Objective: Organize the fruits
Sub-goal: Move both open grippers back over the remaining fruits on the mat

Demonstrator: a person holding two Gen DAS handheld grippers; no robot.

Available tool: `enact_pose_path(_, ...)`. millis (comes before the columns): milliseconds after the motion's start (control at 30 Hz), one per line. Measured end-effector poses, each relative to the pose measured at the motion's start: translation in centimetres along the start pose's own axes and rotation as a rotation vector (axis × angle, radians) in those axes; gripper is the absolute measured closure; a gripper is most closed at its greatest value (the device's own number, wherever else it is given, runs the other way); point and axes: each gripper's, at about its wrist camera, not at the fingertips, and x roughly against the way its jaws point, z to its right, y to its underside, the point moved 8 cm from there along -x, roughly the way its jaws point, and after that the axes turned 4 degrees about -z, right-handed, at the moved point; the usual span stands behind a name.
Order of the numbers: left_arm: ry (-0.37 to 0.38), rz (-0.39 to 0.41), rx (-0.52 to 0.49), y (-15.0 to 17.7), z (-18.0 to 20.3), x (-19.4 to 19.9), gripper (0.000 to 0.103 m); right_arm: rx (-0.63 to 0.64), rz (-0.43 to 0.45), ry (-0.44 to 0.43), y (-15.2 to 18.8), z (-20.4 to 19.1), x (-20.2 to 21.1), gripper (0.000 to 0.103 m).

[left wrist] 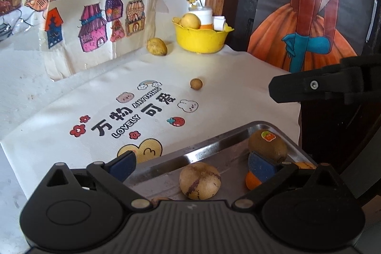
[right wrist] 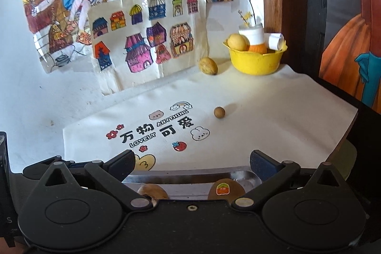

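White cloth printed with cartoon lettering covers your work surface, with coloured drawings propped at the upper left. At lower centre of the left view, your left gripper stands released over a steel tray; a round brown fruit, a stickered kiwi and an orange lie in it. Your right gripper is likewise released, empty. Mid-cloth sits a longan; upper right, a yellowish fruit lies beside a yellow bowl.
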Motion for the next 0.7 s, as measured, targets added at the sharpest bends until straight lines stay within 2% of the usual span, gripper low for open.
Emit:
enact_pose_path(467, -0.013, 0.068, -0.008, -1.3, -0.4, 3.0, 0.001, 0.031, 0.056, 0.008, -1.2, -1.3, 3.4, 0.001)
enact_pose_path(700, -0.032, 0.081, -0.014, -2.6, -1.3, 2.7, 0.001, 0.031, 0.077, 0.003, -2.2, -1.2, 3.5, 0.001)
